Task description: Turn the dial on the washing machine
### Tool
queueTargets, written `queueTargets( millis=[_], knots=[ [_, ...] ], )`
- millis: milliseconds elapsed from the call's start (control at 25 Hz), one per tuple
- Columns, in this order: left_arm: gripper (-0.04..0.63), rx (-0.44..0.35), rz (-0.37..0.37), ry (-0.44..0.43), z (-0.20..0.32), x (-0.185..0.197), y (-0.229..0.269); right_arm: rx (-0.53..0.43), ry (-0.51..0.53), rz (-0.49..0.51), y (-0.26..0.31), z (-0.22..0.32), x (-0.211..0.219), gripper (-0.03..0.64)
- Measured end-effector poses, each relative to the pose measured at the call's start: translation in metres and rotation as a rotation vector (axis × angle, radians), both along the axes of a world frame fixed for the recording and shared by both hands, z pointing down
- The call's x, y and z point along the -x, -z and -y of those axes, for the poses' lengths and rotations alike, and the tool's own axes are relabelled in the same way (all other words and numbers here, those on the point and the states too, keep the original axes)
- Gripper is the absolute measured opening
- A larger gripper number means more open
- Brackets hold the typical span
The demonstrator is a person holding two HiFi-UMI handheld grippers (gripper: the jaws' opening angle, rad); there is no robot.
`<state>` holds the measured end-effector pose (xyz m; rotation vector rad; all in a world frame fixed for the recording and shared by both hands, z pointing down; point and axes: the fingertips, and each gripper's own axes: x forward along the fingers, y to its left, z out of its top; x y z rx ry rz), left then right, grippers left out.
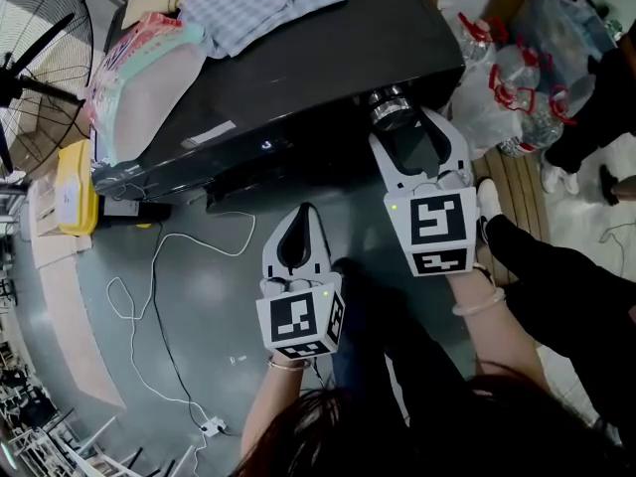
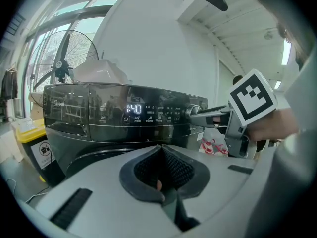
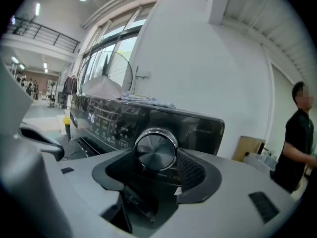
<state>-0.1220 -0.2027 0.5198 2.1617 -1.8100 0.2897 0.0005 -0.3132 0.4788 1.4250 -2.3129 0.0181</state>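
The dark washing machine (image 1: 298,78) stands ahead, its panel lit with a time display (image 2: 133,108). Its silver dial (image 1: 390,107) sits at the panel's right end. My right gripper (image 1: 402,122) reaches up to it, and in the right gripper view the dial (image 3: 156,150) fills the space between the two black pads (image 3: 192,170), which press on its rim. My left gripper (image 1: 301,225) hangs lower and left, off the machine, jaws together with nothing held (image 2: 162,155). From the left gripper view the right gripper (image 2: 213,117) shows on the dial (image 2: 194,110).
Folded clothes (image 1: 263,3) and a pink-printed bag (image 1: 139,78) lie on the machine's top. A floor fan (image 1: 40,38), a yellow bin (image 1: 75,187) and a white cable (image 1: 149,296) are at left. Plastic bags (image 1: 507,87) and a standing person (image 1: 596,97) are at right.
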Motion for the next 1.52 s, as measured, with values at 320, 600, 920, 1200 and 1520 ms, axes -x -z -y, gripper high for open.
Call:
queueTargets(
  millis=[320, 600, 920, 1200, 1520],
  knots=[
    [0.014, -0.004, -0.003, -0.014, -0.002, -0.006, 0.001, 0.113, -0.062, 0.237, -0.003, 0.002, -0.005, 0.287],
    [0.014, -0.007, -0.002, -0.02, -0.003, -0.007, 0.001, 0.099, -0.044, 0.227, -0.001, 0.001, -0.002, 0.286],
    [0.014, -0.001, -0.001, -0.028, -0.004, -0.008, 0.0, -0.011, 0.006, 0.003, 0.007, -0.002, 0.007, 0.308],
    [0.014, 0.009, -0.009, -0.02, -0.005, -0.007, -0.004, 0.032, -0.055, 0.144, 0.008, 0.001, 0.0, 0.284],
    [0.014, 0.016, -0.008, -0.028, -0.005, -0.009, -0.008, 0.119, -0.116, 0.367, 0.005, 0.002, -0.006, 0.284]
  ],
)
